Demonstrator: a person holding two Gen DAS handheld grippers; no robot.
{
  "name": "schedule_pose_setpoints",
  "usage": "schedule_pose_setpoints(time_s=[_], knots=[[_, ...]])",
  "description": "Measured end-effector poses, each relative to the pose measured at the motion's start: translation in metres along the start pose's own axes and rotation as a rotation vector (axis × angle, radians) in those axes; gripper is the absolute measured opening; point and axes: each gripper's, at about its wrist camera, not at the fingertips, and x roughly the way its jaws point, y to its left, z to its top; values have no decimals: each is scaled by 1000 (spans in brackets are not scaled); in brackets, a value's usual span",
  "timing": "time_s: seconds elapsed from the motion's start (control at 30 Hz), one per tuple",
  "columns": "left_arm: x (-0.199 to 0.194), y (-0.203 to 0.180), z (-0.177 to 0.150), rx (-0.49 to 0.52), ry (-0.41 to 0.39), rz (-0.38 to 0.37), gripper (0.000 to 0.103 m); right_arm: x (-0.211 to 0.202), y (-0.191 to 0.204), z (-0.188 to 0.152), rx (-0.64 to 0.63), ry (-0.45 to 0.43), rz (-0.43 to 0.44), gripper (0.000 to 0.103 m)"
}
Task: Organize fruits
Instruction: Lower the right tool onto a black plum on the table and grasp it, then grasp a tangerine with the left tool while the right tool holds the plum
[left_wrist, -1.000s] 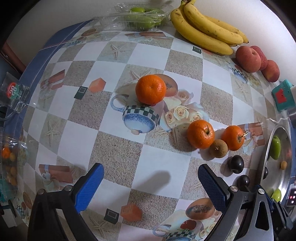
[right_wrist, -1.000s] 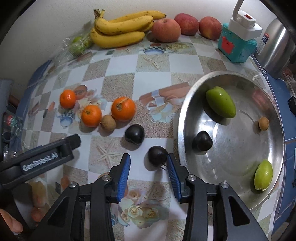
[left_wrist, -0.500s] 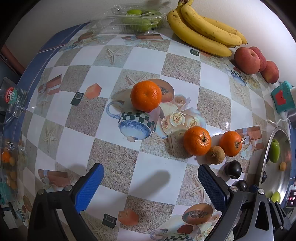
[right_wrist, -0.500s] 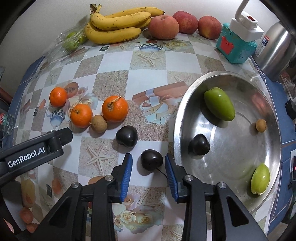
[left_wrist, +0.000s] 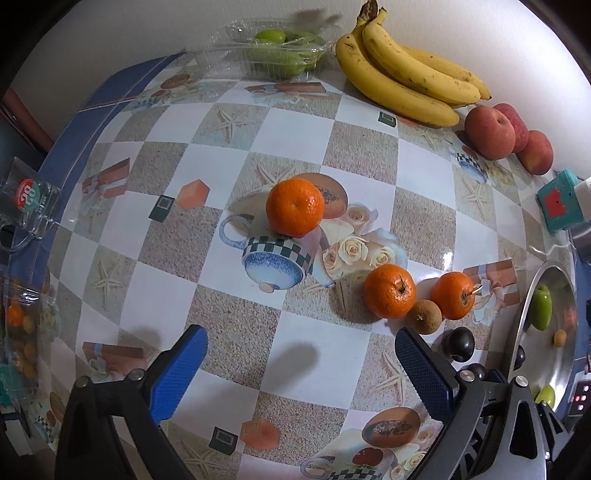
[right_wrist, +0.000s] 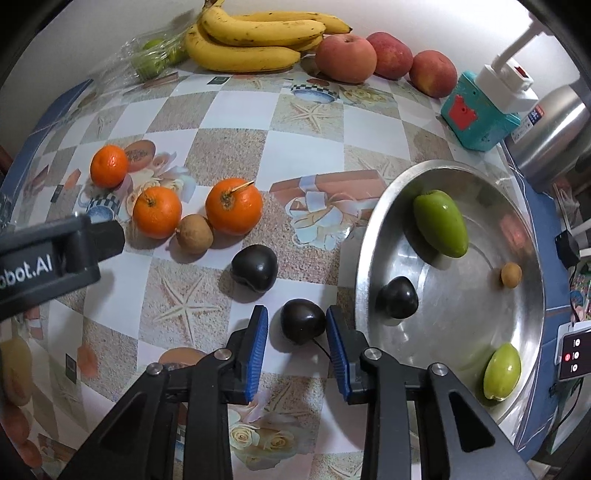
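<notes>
The right gripper (right_wrist: 297, 325) is closing around a dark plum (right_wrist: 303, 321) on the table, beside the steel bowl (right_wrist: 373, 236); a gap remains at the left pad. The left gripper (left_wrist: 301, 354) hovers with jaws wide apart, empty

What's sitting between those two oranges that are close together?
A small brown fruit sits between the two oranges, slightly nearer the camera. The right wrist view shows it best.
</notes>
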Motion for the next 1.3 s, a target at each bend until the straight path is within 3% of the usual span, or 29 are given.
schedule_pose_setpoints(time_s=[0.3, 0.63, 0.83, 1.17, 1.3], knots=[[-1, 2, 1, -4, 3, 1, 103, -2, 0, -3, -9, 0, -22, 25], [-3, 4, 2, -13, -1, -4, 103, -1, -3, -2, -3, 4, -10, 25], [-1, 6, 3, -24, 3, -15, 103, -7, -19, 0, 89, 7, 117, 25], [2, 1, 12, -34, 14, -93, 101, -34, -30, 9, 134, -56, 142, 25], [4, -6, 19, -20, 17, -126, 93, -41, -37, 18, 172, -79, 150, 25]])
